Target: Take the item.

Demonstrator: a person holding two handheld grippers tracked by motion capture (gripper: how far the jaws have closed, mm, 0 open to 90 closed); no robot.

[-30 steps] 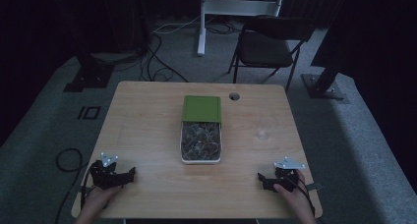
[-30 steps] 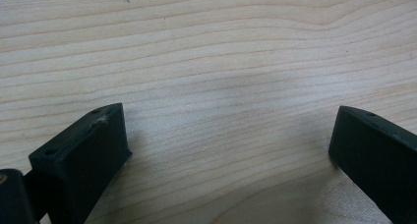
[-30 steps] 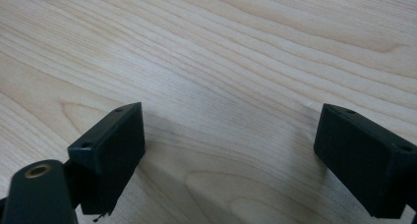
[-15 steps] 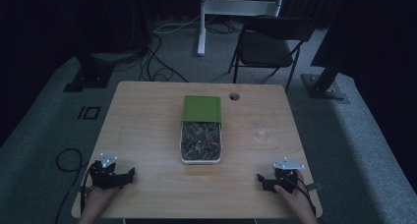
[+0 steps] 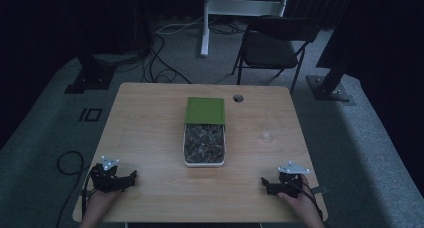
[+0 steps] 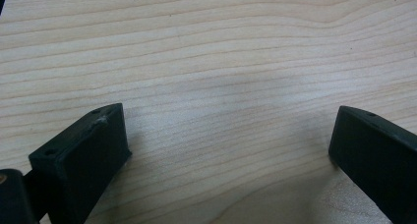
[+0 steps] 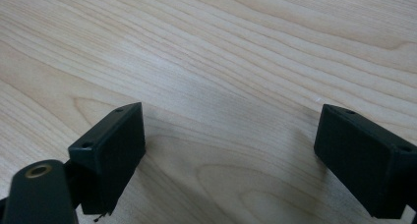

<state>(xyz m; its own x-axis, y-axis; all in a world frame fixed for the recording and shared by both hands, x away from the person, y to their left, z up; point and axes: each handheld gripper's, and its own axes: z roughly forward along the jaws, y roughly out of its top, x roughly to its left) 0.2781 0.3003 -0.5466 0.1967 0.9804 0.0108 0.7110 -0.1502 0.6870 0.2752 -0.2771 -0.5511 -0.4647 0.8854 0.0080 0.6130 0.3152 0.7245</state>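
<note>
Two grippers, one tray, one lid on table.
Left gripper and right gripper both gape empty; tray half under green lid.

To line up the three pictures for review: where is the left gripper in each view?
High view: left gripper at the table's near left corner, held in the person's left hand.
Left gripper view: its own two black jaws rise from the bottom corners, wide apart over bare wood; left gripper.
Right gripper view: not in it.
Shared landmark: the light wooden table grain.
</note>
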